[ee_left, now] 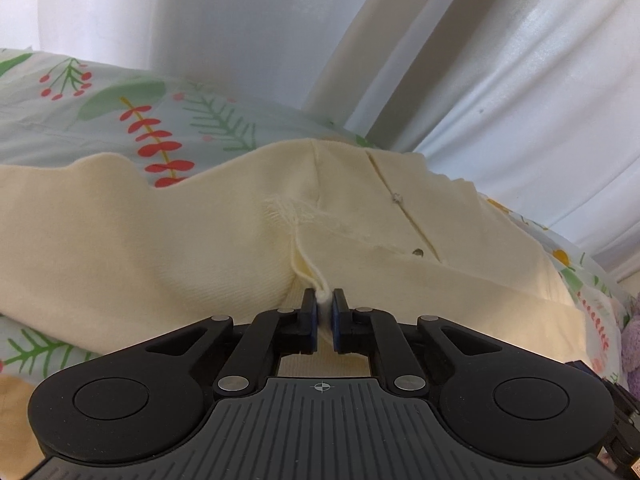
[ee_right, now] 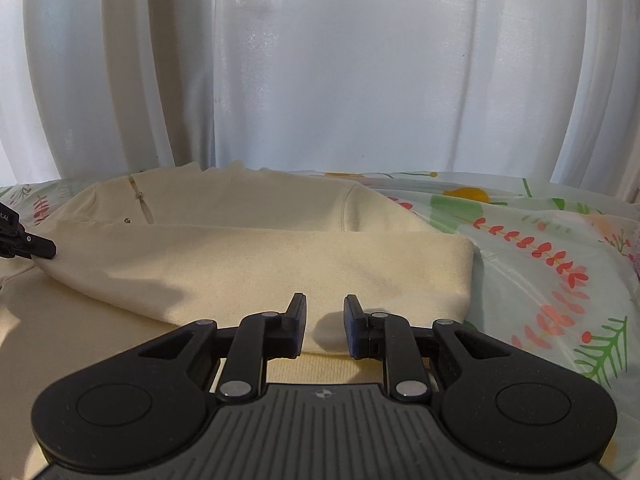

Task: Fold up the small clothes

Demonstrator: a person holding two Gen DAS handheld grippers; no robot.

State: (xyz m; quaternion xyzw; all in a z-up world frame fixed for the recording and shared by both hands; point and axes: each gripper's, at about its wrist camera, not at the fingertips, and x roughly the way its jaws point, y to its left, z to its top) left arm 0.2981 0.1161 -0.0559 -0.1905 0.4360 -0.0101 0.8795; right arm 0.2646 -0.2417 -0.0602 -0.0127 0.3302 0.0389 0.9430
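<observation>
A cream knitted cardigan (ee_left: 160, 240) with small buttons (ee_left: 418, 253) lies spread on a floral bedsheet (ee_left: 120, 112). My left gripper (ee_left: 325, 304) is shut on a raised pinch of its fabric, which stands up as a ridge between the blue pads. In the right wrist view the same cardigan (ee_right: 240, 260) has one part folded across its body, ending in a rounded edge at the right. My right gripper (ee_right: 325, 312) hovers just over the near hem, open, with nothing between its fingers. The left gripper's tip (ee_right: 36, 246) shows at the far left, touching the fold.
White curtains (ee_right: 320, 80) hang close behind the bed. The floral bedsheet (ee_right: 540, 240) extends to the right of the cardigan. A purple fuzzy item (ee_left: 632, 340) peeks in at the right edge of the left wrist view.
</observation>
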